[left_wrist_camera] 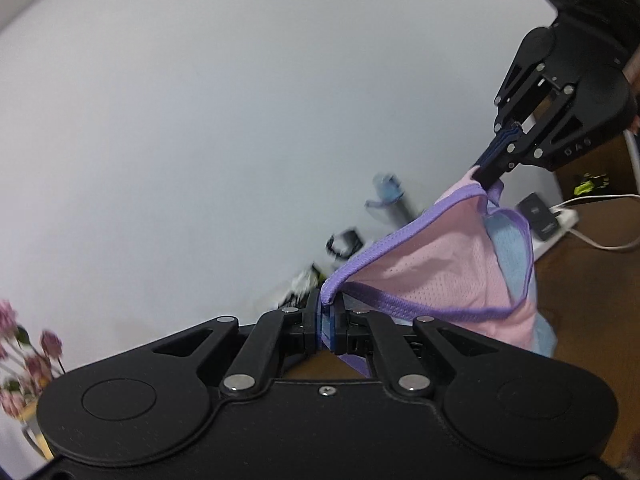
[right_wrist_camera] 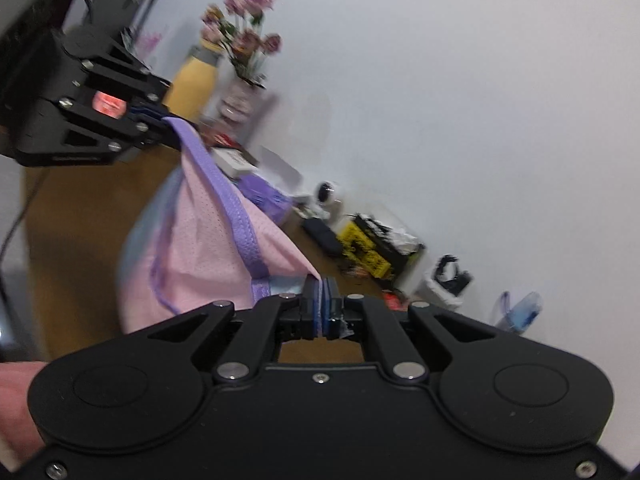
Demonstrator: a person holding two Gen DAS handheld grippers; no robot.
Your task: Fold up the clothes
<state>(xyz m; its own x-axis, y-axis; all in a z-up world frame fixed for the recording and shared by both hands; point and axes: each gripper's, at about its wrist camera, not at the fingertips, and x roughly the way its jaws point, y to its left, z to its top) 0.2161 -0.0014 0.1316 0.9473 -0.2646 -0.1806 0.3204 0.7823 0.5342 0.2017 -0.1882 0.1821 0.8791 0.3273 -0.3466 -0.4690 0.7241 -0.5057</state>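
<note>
A pink mesh garment with purple trim and light blue panels hangs in the air between my two grippers, above a wooden table. My left gripper is shut on one purple-trimmed corner. My right gripper shows at the upper right of the left wrist view, shut on the other corner. In the right wrist view the garment sags to the left; my right gripper pinches its edge, and my left gripper holds the far corner at upper left.
Along the white wall stand a vase of pink flowers, a yellow bottle, boxes, a yellow-black pack, a small white bin and a blue cup. A white power strip with cables lies on the table.
</note>
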